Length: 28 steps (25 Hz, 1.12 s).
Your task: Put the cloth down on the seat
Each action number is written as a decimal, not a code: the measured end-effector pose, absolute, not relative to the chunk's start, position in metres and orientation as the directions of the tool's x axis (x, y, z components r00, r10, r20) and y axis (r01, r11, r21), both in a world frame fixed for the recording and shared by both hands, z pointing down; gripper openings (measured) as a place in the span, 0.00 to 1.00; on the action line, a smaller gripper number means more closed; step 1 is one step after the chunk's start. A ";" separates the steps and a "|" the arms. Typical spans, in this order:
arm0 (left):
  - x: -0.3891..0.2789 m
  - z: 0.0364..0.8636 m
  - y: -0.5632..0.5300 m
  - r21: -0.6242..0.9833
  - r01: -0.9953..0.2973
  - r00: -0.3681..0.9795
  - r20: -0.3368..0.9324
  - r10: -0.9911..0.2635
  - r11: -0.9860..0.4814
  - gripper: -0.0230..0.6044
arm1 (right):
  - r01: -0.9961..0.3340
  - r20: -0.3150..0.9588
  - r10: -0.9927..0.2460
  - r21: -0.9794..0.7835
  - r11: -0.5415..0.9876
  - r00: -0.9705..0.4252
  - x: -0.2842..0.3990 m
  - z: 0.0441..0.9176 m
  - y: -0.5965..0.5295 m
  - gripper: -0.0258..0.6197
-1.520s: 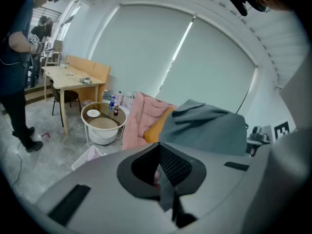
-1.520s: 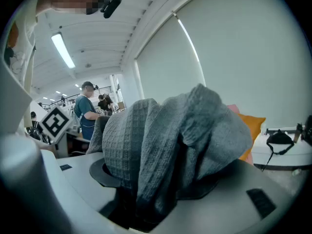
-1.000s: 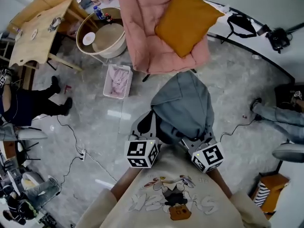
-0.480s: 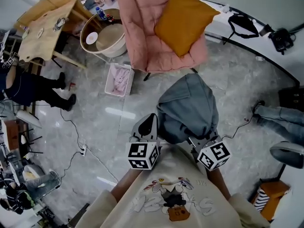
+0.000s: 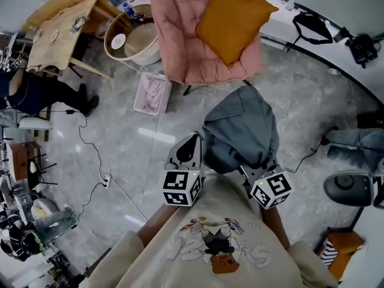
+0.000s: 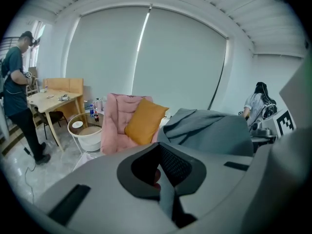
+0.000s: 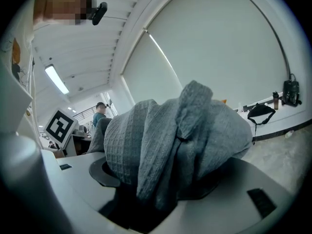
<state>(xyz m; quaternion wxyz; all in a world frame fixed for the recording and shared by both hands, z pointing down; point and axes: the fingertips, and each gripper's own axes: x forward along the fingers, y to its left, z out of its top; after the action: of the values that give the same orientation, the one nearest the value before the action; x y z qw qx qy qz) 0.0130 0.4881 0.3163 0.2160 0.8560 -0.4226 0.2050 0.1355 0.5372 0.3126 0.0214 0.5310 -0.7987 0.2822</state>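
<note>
Both claws are closed on the cloth (image 5: 240,131): the right claw (image 7: 156,199) grips a thick bunch, and the left claw (image 5: 189,149) pinches what looks like a thin edge. The cloth hangs between them over bare floor, well apart from the seat (image 5: 192,53). The seat lies straight ahead and slightly left, and its bare pink part is on your left hand's side, because the cushion (image 5: 231,17) takes the right.

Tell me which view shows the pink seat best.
The head view: from above, the pink seat shows almost whole, orange cushion lying on it. The left gripper view shows it small, partly behind that cushion. The right gripper view is filled by the grey cloth; no seat.
</note>
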 end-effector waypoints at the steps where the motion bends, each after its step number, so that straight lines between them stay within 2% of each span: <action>1: 0.017 0.317 0.486 0.195 -0.808 0.562 0.536 -0.629 -0.556 0.04 | -0.860 0.336 -0.835 -0.429 0.276 -0.436 0.137 0.312 0.535 0.51; 10: 0.001 0.337 0.427 0.223 -0.798 0.578 0.550 -0.603 -0.560 0.04 | -0.891 0.385 -0.841 -0.397 0.220 -0.379 0.120 0.324 0.477 0.51; 28: -0.081 0.308 0.259 0.312 -0.731 0.676 0.447 -0.586 -0.606 0.04 | -0.905 0.344 -0.888 -0.395 0.157 -0.304 0.018 0.299 0.313 0.51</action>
<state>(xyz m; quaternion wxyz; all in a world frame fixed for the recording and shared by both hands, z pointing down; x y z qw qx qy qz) -0.0806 0.2592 0.3083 0.2405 0.8833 -0.3728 0.1513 0.0183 0.3131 0.2986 0.0157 0.5898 -0.7604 0.2716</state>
